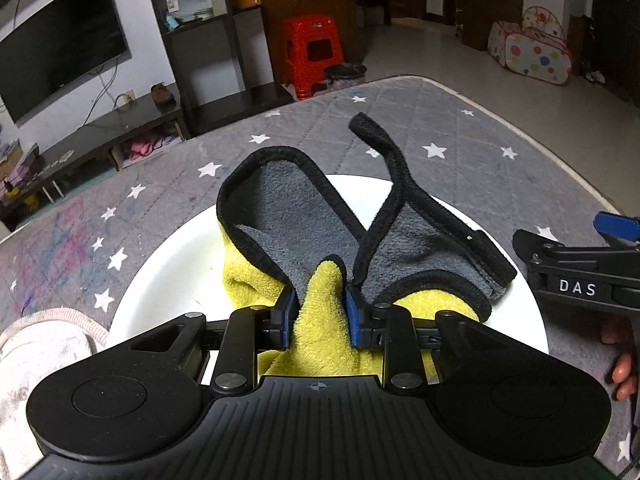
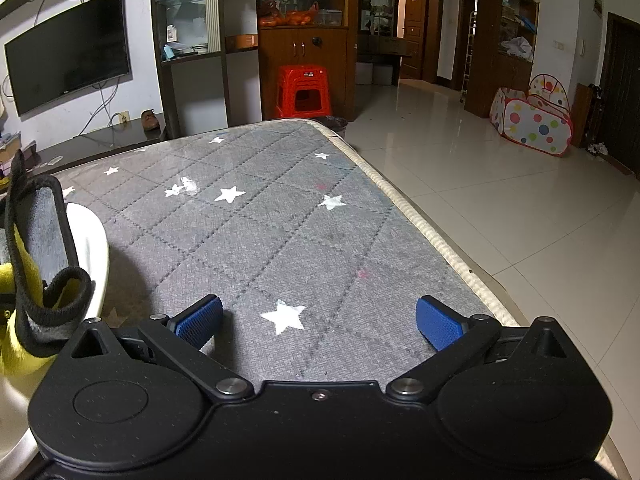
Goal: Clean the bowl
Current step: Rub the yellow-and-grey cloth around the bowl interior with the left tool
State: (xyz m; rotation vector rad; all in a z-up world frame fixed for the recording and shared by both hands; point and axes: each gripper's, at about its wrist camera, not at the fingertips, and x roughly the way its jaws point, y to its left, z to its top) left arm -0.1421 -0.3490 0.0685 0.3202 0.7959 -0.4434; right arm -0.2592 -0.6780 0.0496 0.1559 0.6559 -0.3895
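Left wrist view: left gripper [image 1: 320,304] pinching yellow-and-grey fleece cloth [image 1: 320,240] inside round white bowl [image 1: 160,264]; right wrist view alone shows right gripper [image 2: 320,320] spread wide, empty, over grey star-print quilted mat [image 2: 280,220]

Black left gripper [image 1: 320,300] (blue ribbed pads, silver screws).

You're in a home living room: black wall-mounted flat television [image 2: 68,52], red plastic stool [image 2: 303,92], polka-dot children's play tent [image 2: 534,120], glossy tiled floor [image 2: 500,200].
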